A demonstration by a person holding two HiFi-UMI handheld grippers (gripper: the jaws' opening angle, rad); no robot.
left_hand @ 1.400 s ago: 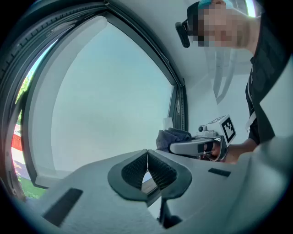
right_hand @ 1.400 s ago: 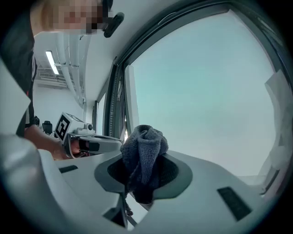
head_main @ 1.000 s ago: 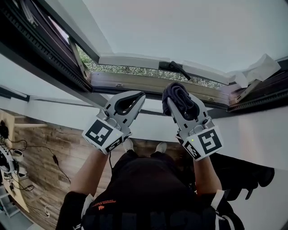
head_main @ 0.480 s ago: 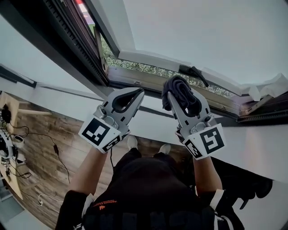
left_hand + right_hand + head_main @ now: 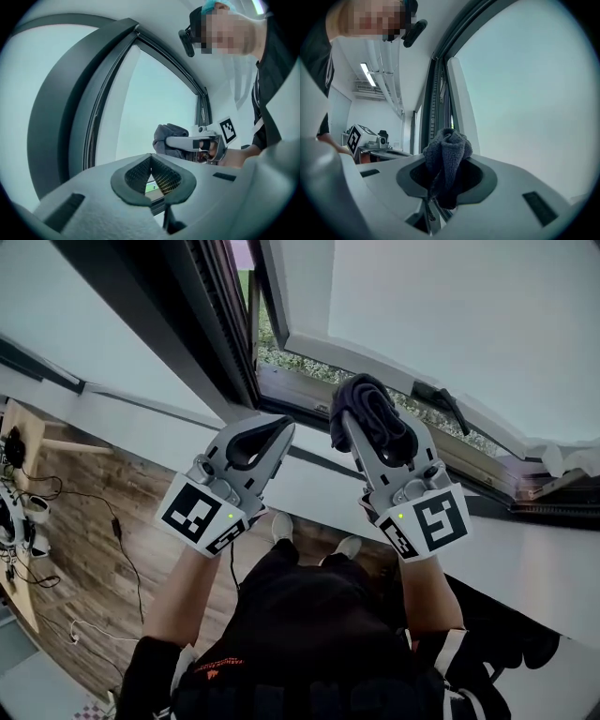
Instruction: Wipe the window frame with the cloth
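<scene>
- Right claw (image 5: pixel 367 432): we find it closed on the dark cloth (image 5: pixel 361 395). The right gripper view shows the cloth (image 5: pixel 447 150) bunched between the jaws and standing proud of the tips, so there is fabric available to wipe with.
- Left claw (image 5: pixel 279 430): we find it closed with the tips meeting and nothing between them. It is held just beside the right claw, on the room side of the window frame (image 5: pixel 202 324).
- Location of the cloth: it is raised to the lower rail of the window frame, near the corner where the dark upright meets that rail. The sash handle (image 5: pixel 436 397) lies further along the same rail, apart from the cloth.
- Contact: we cannot confirm that the cloth touches the window frame. In the head view it overlaps the rail, but the right gripper view shows the window frame (image 5: pixel 436 93) beyond the cloth.
- Step in hand: we judge this to be the approach, with the cloth carried up to the window frame and no wiping stroke established.
- Next move, in our judgement: press the exposed bunch of cloth flat onto the rail and draw it along the window frame. The grip should be kept firm so the fabric does not pull free, and the stroke should stop short of the sash handle. The left claw needs only to stay clear.
</scene>
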